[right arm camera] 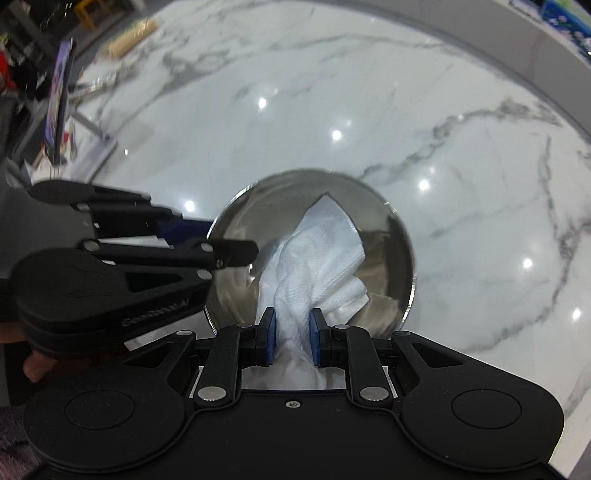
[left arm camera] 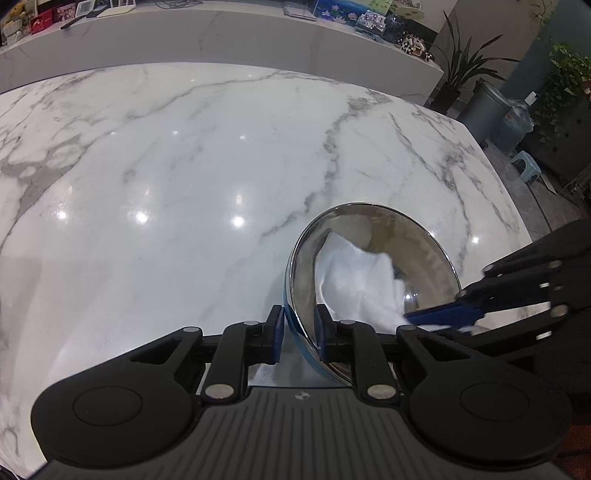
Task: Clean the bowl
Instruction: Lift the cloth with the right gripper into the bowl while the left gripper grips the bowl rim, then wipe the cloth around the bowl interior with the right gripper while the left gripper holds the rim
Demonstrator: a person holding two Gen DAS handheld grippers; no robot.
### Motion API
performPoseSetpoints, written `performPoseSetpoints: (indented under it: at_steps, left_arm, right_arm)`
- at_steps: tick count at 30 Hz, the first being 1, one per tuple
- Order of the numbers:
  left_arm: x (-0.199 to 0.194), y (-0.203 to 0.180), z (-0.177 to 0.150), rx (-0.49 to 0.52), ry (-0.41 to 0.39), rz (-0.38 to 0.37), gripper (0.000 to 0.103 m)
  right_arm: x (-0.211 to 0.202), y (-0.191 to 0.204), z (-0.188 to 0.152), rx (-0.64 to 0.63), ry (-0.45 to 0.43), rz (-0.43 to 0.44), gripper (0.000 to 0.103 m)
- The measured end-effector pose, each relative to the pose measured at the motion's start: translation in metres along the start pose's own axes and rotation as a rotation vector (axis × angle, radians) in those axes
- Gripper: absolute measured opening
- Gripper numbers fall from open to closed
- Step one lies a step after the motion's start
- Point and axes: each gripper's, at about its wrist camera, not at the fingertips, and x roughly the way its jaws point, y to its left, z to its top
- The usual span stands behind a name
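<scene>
A shiny steel bowl with a blue outside is tilted above the white marble table. My left gripper is shut on its near rim, one pad inside and one outside. My right gripper is shut on a bunched white cloth that is pressed into the bowl. The cloth fills the bowl's lower half in the left wrist view, where the right gripper comes in from the right. The left gripper reaches the bowl's left rim in the right wrist view.
A raised marble counter with boxes and pictures runs along the table's far side. Potted plants, a grey bin and a small stool stand past the right edge. A stand with a dark screen is at the table's left edge.
</scene>
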Motion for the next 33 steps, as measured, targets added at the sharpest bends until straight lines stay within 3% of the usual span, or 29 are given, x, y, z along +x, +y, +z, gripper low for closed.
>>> performPoseSetpoints:
  at_steps: [6,17,26,33]
  left_arm:
    - [0.004,-0.002,-0.002,-0.013,0.021,-0.001,0.019]
    - [0.009,-0.004,-0.003,0.044,0.066,-0.002,0.02]
    - [0.01,-0.006,-0.004,0.098,0.082,0.016,0.016]
    - [0.009,-0.004,-0.001,0.072,0.077,-0.008,0.021]
  right_arm:
    - [0.014,-0.003,0.003,-0.035,0.071,-0.002,0.016]
    - [0.014,0.004,0.001,-0.16,0.091,-0.032,0.016]
    - [0.008,0.015,-0.001,-0.363,0.092,-0.199,0.015]
    - [0.011,0.016,-0.006,-0.431,0.095,-0.248,0.015]
